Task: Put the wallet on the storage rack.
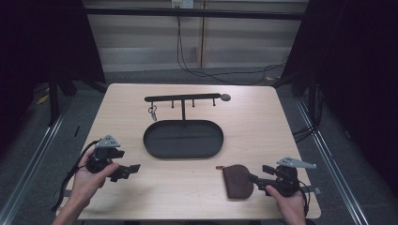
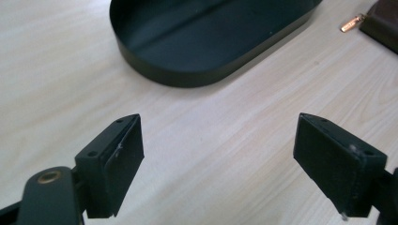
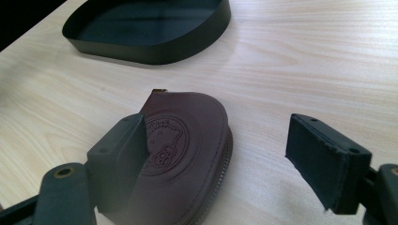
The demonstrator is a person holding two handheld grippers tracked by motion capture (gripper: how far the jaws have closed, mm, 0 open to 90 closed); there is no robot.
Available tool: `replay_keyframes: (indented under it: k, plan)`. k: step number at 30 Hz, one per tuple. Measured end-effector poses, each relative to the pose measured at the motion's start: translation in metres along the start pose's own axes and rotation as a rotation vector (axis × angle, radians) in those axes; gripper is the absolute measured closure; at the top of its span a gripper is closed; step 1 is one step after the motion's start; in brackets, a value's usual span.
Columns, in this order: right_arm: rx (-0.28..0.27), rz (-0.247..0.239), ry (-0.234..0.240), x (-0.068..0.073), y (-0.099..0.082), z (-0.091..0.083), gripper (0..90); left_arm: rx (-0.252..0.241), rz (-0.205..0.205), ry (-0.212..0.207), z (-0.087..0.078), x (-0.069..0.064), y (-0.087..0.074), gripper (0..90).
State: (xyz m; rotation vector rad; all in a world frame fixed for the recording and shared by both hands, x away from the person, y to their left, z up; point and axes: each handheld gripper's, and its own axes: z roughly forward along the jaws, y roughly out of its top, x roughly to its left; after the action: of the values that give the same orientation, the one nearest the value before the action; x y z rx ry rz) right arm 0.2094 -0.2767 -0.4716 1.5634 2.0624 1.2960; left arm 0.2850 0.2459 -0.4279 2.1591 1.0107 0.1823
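A pale wooden table (image 1: 187, 187) stands in a dark room. The brown leather pouch (image 1: 237, 181) lies lower right, just ahead of the right gripper (image 3: 220, 159), whose jaws stand apart. Left gripper (image 2: 218, 159): apart, empty. Soft and light, it probably grips best across its stitched edge.

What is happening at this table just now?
A person holds a two-jaw gripper in each hand over a light wooden table. The right gripper, jaws open, is at a brown leather zip pouch lying flat. The left gripper is open over bare wood, near the black oval metal tray.
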Motion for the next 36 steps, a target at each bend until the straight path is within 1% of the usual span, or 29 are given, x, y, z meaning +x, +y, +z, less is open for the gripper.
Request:
replay_keyframes:
  k: [1, 2, 3, 5, 6, 7, 8, 9, 10, 12, 13, 15, 16, 17, 18, 19, 20, 22, 23, 25, 27, 28, 29, 30, 31, 32, 33, 35, 36]
  plan:
    - [-0.006, 0.000, -0.013, 0.000, 0.000, 0.000, 20.5, 0.014, 0.004, -0.003, 0.001, -0.001, -0.004, 16.7]
    - [-0.012, 0.008, -0.020, -0.001, 0.001, 0.000, 20.9, 0.014, 0.008, 0.021, 0.002, -0.007, -0.013, 16.3]
    - [-0.012, 0.008, -0.020, -0.001, 0.001, 0.000, 20.9, 0.014, 0.008, 0.021, 0.002, -0.007, -0.013, 16.3]
    - [-0.006, 0.012, -0.014, -0.001, 0.001, -0.001, 21.5, 0.027, -0.048, -0.013, 0.004, -0.012, -0.022, 16.3]
    - [-0.005, 0.011, -0.016, -0.001, 0.001, -0.001, 21.7, 0.018, -0.072, -0.014, 0.004, -0.014, -0.026, 17.0]
    - [-0.005, 0.011, -0.016, -0.001, 0.001, -0.001, 21.7, 0.018, -0.072, -0.014, 0.004, -0.014, -0.026, 19.8]
    - [-0.006, 0.012, -0.008, -0.001, 0.003, -0.001, 22.6, -0.006, -0.110, -0.027, 0.006, -0.018, -0.031, 21.8]
    - [-0.006, 0.012, -0.008, -0.001, 0.003, -0.001, 22.6, -0.006, -0.110, -0.027, 0.006, -0.018, -0.031, 22.1]
    - [-0.011, 0.011, -0.004, 0.000, 0.005, -0.003, 23.2, -0.021, -0.135, -0.062, 0.007, -0.020, -0.037, 23.5]
    - [-0.029, 0.012, 0.006, 0.001, 0.007, -0.005, 23.9, -0.050, -0.127, -0.063, 0.006, -0.023, -0.041, 31.1]
    - [-0.033, 0.006, 0.006, 0.002, 0.008, -0.006, 24.8, -0.054, -0.129, -0.056, 0.006, -0.024, -0.042, 29.6]
    - [-0.035, -0.001, 0.001, 0.003, 0.009, -0.008, 26.5, -0.064, -0.128, -0.057, 0.005, -0.023, -0.044, 35.5]
    - [-0.038, -0.014, 0.006, 0.004, 0.009, -0.009, 28.6, -0.066, -0.130, -0.093, 0.005, -0.018, -0.046, 37.5]
    - [-0.037, -0.017, 0.005, 0.005, 0.010, -0.009, 28.7, -0.078, -0.125, -0.095, 0.006, -0.017, -0.047, 39.4]
    - [-0.038, -0.020, -0.002, 0.005, 0.010, -0.009, 29.3, -0.084, -0.088, -0.075, 0.006, -0.017, -0.048, 42.1]
    - [-0.037, -0.025, -0.007, 0.006, 0.010, -0.009, 30.1, -0.084, -0.088, -0.075, 0.006, -0.017, -0.048, 44.8]
    - [-0.037, -0.026, -0.004, 0.006, 0.010, -0.009, 30.7, -0.102, -0.051, -0.051, 0.007, -0.018, -0.051, 48.2]
    - [-0.032, -0.033, -0.008, 0.007, 0.011, -0.008, 32.2, -0.138, -0.036, -0.065, 0.008, -0.020, -0.052, 47.1]
    - [-0.022, -0.036, -0.012, 0.008, 0.011, -0.008, 32.4, -0.149, -0.040, -0.078, 0.008, -0.021, -0.052, 45.7]
    - [-0.004, -0.054, -0.012, 0.010, 0.012, -0.008, 33.5, -0.123, -0.053, -0.087, 0.008, -0.022, -0.050, 43.1]
    - [0.002, -0.058, -0.022, 0.012, 0.013, -0.007, 35.1, -0.109, -0.044, -0.073, 0.007, -0.022, -0.049, 43.8]
    - [0.048, -0.083, -0.036, 0.014, 0.016, -0.006, 35.7, -0.082, -0.048, -0.070, 0.008, -0.020, -0.049, 43.6]
    - [0.082, -0.094, -0.037, 0.014, 0.017, -0.006, 35.2, -0.070, -0.066, -0.075, 0.009, -0.019, -0.049, 41.8]
    - [0.110, -0.100, -0.030, 0.014, 0.020, -0.005, 34.2, -0.067, -0.084, -0.075, 0.010, -0.017, -0.050, 38.5]
    - [0.135, -0.091, -0.019, 0.014, 0.022, -0.005, 31.8, -0.061, -0.101, -0.083, 0.011, -0.016, -0.050, 33.1]
    - [0.168, -0.080, -0.008, 0.014, 0.025, -0.004, 28.4, -0.062, -0.104, -0.083, 0.011, -0.015, -0.049, 28.5]
    - [0.201, -0.071, -0.002, 0.014, 0.027, -0.002, 25.8, -0.062, -0.096, -0.082, 0.011, -0.015, -0.049, 26.8]
    - [0.251, -0.066, 0.010, 0.017, 0.030, 0.002, 23.9, -0.046, -0.081, -0.081, 0.012, -0.015, -0.050, 22.9]
    - [0.274, -0.073, 0.009, 0.019, 0.031, 0.005, 23.2, -0.042, -0.083, -0.087, 0.012, -0.016, -0.050, 21.0]
